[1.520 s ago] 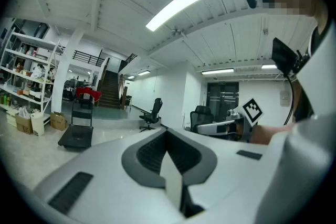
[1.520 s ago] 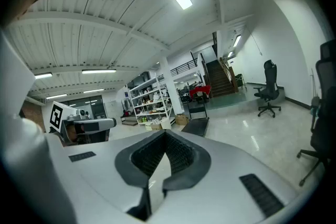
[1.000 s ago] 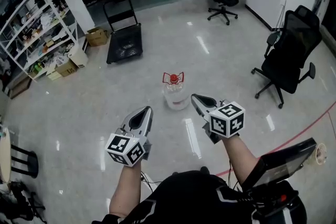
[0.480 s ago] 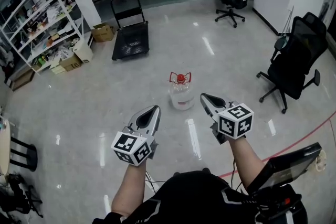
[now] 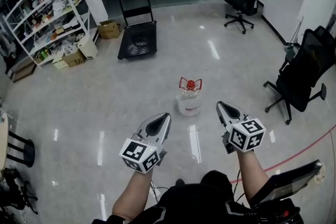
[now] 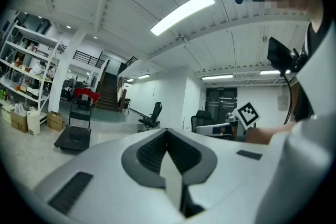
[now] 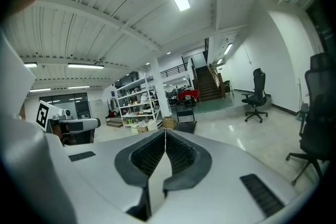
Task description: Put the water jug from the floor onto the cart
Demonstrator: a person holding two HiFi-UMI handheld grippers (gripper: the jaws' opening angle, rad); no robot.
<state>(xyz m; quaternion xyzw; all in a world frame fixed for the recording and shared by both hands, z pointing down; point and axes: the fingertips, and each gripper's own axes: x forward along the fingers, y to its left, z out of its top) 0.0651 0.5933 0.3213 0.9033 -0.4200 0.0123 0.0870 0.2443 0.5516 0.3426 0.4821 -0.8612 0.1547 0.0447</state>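
Approach step, jug untouched. Left gripper (image 5: 166, 116) and right gripper (image 5: 220, 106) are both pressed together, empty. Best to spread the jaws first, then flank the neck squarely. Water jug (image 5: 189, 100) stands upright on the floor (image 5: 105, 92) at 12 o'clock; cart (image 5: 137, 39) is well apart at 11. Jug is clear and squat, with a red cap and handle.

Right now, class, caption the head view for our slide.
Left gripper and right gripper, both shut, near the water jug; cart beyond.
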